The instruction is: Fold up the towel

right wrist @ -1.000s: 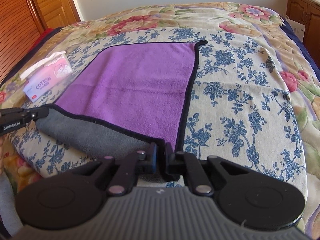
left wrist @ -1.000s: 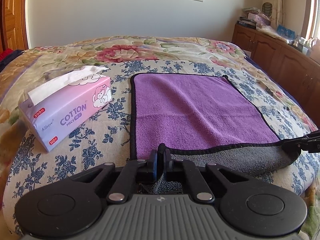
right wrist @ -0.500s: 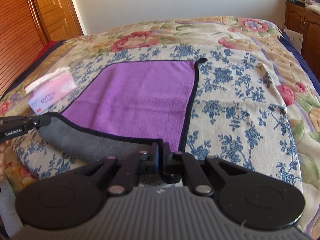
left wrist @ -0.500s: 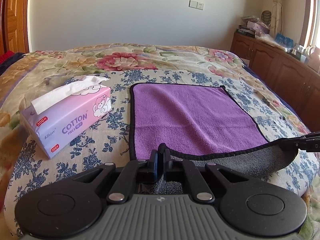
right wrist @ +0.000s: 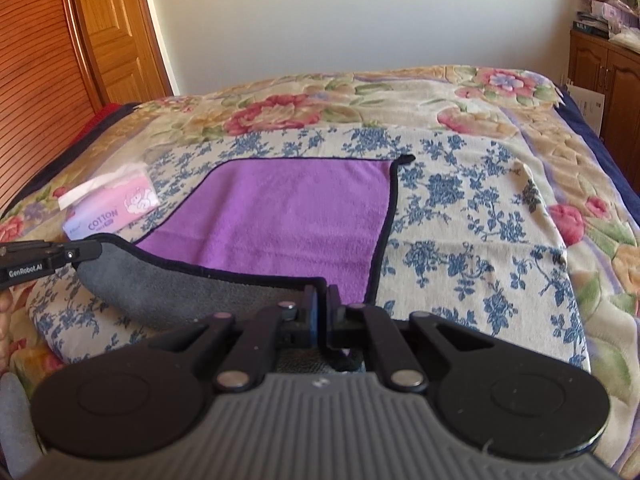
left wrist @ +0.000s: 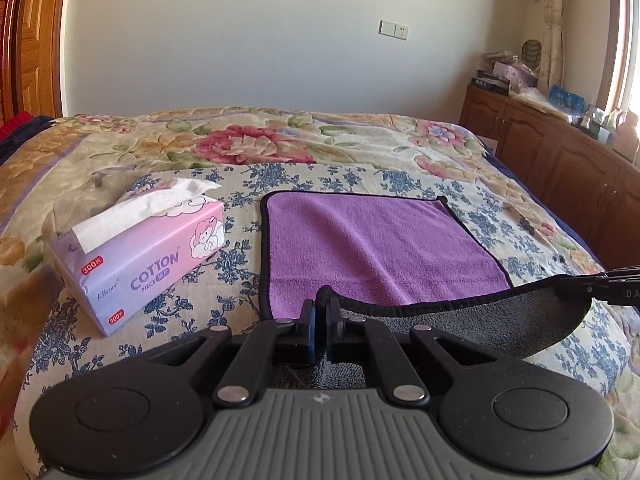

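A purple towel [left wrist: 372, 244] with black trim and a grey underside lies on the flowered bed; it also shows in the right wrist view [right wrist: 288, 220]. My left gripper [left wrist: 322, 304] is shut on the towel's near left corner. My right gripper [right wrist: 322, 294] is shut on the near right corner. The near edge is lifted off the bed between them and sags, showing the grey underside [left wrist: 500, 320]. The far half lies flat. The right gripper shows at the right edge of the left wrist view [left wrist: 600, 282]; the left gripper shows at the left edge of the right wrist view [right wrist: 52, 256].
A pink tissue pack [left wrist: 140, 256] sits on the bed left of the towel, also in the right wrist view [right wrist: 112, 210]. A wooden cabinet [left wrist: 560, 168] with clutter stands along the right wall. A wooden door [right wrist: 112, 32] is at the left.
Both grippers have risen and carried the towel's near edge up and forward over the purple side. More of the grey underside hangs in the air.
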Motion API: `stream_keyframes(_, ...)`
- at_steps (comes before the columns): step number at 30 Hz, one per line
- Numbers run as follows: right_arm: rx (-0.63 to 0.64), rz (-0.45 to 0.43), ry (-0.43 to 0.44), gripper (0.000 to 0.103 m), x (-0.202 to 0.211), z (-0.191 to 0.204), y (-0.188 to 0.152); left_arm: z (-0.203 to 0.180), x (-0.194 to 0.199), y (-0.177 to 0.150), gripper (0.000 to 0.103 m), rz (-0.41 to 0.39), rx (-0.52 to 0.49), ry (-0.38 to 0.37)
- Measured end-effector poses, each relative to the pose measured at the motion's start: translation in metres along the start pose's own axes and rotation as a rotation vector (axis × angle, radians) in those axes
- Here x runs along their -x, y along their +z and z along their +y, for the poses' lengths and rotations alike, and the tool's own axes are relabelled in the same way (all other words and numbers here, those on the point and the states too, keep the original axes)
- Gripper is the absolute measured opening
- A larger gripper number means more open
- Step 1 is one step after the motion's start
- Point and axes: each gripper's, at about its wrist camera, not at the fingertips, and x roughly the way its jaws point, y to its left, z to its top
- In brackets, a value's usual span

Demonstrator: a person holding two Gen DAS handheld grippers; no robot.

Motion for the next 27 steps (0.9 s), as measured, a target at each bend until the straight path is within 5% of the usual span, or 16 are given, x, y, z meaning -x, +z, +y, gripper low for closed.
stream_keyframes(27,0.092,-0.072,-0.021,0.005,-0.014,-0.002,0.024,-0.005,-0.01,0.034,0.005,-0.074,-0.003,-0.022)
